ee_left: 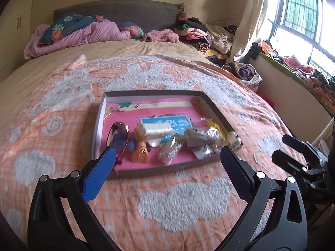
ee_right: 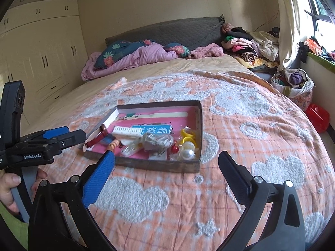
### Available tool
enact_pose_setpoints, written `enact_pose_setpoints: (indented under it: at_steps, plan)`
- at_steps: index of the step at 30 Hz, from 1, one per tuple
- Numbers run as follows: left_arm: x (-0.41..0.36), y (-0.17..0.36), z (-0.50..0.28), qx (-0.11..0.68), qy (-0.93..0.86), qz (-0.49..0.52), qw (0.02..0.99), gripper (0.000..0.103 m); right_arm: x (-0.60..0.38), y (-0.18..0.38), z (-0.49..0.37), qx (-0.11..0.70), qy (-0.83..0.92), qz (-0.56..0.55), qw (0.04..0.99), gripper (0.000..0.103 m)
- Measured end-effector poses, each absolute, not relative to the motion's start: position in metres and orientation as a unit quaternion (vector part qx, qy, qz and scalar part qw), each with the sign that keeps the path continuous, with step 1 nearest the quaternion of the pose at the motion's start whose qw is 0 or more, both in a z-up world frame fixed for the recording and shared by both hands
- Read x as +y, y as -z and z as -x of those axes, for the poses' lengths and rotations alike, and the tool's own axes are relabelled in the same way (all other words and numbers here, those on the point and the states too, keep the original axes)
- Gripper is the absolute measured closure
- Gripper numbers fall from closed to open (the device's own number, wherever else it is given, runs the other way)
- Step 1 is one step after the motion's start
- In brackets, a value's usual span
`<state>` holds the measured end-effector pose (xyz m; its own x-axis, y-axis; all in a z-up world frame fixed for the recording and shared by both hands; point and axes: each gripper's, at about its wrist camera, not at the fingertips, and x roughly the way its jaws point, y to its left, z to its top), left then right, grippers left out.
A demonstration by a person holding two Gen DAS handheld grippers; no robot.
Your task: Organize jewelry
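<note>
A shallow cardboard tray [ee_left: 213,108] [ee_right: 200,125] with a pink lining lies on the bed. It holds a watch with a rose-gold case and red strap [ee_left: 119,133] [ee_right: 98,138], a white comb [ee_left: 159,128] [ee_right: 127,131], clear packets of jewelry [ee_left: 196,138] [ee_right: 155,142], yellow rings [ee_right: 185,133] and white pearl pieces [ee_left: 233,139] [ee_right: 188,153]. My left gripper [ee_left: 167,152] is open and empty just in front of the tray. My right gripper [ee_right: 165,161] is open and empty at the tray's near edge.
An orange and grey patterned blanket [ee_left: 184,196] [ee_right: 261,142] covers the bed. Pillows and a purple quilt [ee_right: 134,59] lie at the head. Piled clothes [ee_left: 199,35], a curtain and a window are on the right. Wardrobes [ee_right: 41,62] stand on the left.
</note>
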<state>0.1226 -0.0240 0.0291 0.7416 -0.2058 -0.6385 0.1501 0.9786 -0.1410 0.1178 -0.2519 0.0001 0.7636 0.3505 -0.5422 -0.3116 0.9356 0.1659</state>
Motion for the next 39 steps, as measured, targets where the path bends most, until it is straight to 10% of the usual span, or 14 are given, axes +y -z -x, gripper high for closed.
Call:
enact_pose_setpoints:
  at_steps: [39]
  plan:
    - [-0.013,0.000,-0.058,0.364,0.072,0.046,0.927,0.010,-0.236,0.022,-0.070,0.317,-0.190,-0.025,0.929,0.005]
